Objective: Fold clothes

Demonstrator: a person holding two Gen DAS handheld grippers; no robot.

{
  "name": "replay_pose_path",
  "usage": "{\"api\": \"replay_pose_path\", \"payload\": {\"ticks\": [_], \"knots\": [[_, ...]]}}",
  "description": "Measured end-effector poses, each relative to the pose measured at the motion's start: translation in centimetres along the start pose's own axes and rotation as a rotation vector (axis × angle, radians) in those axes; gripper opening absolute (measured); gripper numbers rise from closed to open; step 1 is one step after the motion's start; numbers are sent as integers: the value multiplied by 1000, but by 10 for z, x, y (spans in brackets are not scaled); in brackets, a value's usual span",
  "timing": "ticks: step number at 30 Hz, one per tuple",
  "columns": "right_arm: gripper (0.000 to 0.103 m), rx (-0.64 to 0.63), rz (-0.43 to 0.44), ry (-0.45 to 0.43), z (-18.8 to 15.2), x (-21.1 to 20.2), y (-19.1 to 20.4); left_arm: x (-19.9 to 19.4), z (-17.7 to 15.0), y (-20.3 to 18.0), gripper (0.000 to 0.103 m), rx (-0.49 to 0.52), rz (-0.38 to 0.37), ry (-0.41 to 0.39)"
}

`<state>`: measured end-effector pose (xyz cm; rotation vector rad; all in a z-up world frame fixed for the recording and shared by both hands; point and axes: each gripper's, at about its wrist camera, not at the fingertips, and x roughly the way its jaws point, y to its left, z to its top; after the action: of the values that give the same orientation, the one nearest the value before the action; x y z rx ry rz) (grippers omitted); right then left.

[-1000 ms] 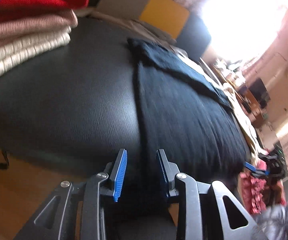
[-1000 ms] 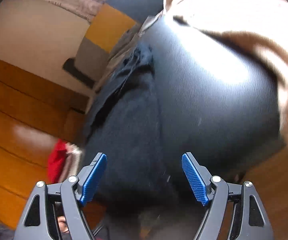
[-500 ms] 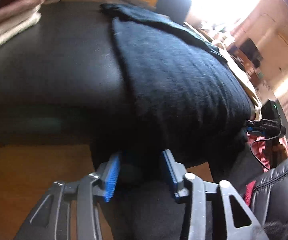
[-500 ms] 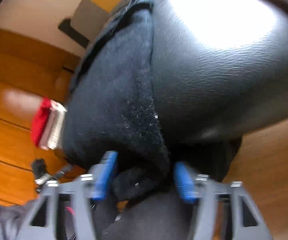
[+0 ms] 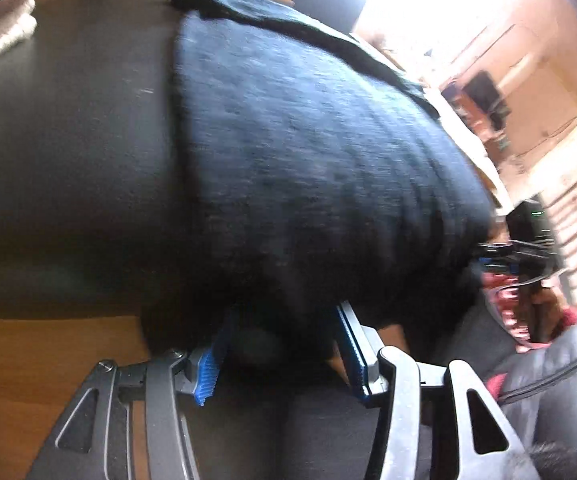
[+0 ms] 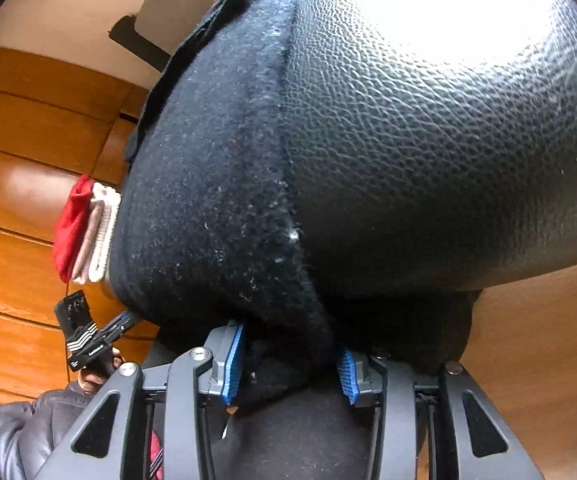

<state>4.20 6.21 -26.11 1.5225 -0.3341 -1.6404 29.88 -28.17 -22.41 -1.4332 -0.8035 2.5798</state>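
The left gripper point(image 5: 280, 354) points steeply down at the near edge of the black sweater point(image 5: 308, 152). The sweater's hem hangs between the two blue pads and hides their tips. Its jaws have just been opening and stand moderately apart. Whether the pads press on the cloth cannot be told, since the gap is dark and blurred.

The right gripper point(image 6: 290, 368) is at the same hem, further along. A thick bunch of the black knit fills the space between its pads and touches both. These jaws have also just been opening a little, yet the bunch sits clamped between them, drooping below the pad tips.

Ahead of both grippers the sweater lies spread on a black leather seat point(image 6: 428, 140), and its near edge hangs over the front of the seat. In the right wrist view the sweater's side edge runs straight away from the gripper, with bare grained leather to its right. In the left wrist view bare leather lies to the left of the garment.

Low to the left of the right gripper a padded dark sleeve point(image 6: 20, 432) shows. Beyond the sweater's far side, to the left of the right gripper, sits a stack of folded knits point(image 6: 84, 232) in red, pink and cream. The same stack shows at the far left of the left gripper's view. Below the seat is a wooden floor point(image 6: 16, 140).
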Motion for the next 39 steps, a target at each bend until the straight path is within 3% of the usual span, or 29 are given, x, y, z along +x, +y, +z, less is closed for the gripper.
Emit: {"api": "replay_pose_path", "payload": {"ticks": [1,3,5,7,10,12,16,21,23,28,33,37,39], "knots": [[41,2,3,0,0,0,-1,3,1,-7,50,12,-42,15],[41,27,3,7,1,0,-2,9,3,-16,49,52,-16,31],[39,39,-7,11,0,-1,-2,16,7,-22,33,76,9,44],[33,6,-44,5,-5,-5,3,13,10,-23,7,86,-4,46],[21,-41,-69,5,-7,-6,14,10,14,-25,7,100,-24,47],[18,-52,-62,4,-7,-7,18,-14,18,-30,7,107,-115,-2],[18,-85,51,-15,-4,-25,33,-56,30,-27,7,67,-270,-108],[18,-99,176,-76,10,-46,50,-83,60,-13,7,15,-384,-221],[18,-104,206,-92,19,-48,56,-80,73,-8,7,10,-393,-227],[18,-81,187,-75,35,-42,48,-71,101,-16,7,3,-476,-265],[18,-118,322,-132,67,-51,79,-69,149,-17,7,27,-541,-312],[18,-115,424,-202,114,-50,91,-61,201,9,7,-61,-551,-392],[18,-83,418,-243,148,-42,88,-47,230,30,7,-137,-532,-422]]}}
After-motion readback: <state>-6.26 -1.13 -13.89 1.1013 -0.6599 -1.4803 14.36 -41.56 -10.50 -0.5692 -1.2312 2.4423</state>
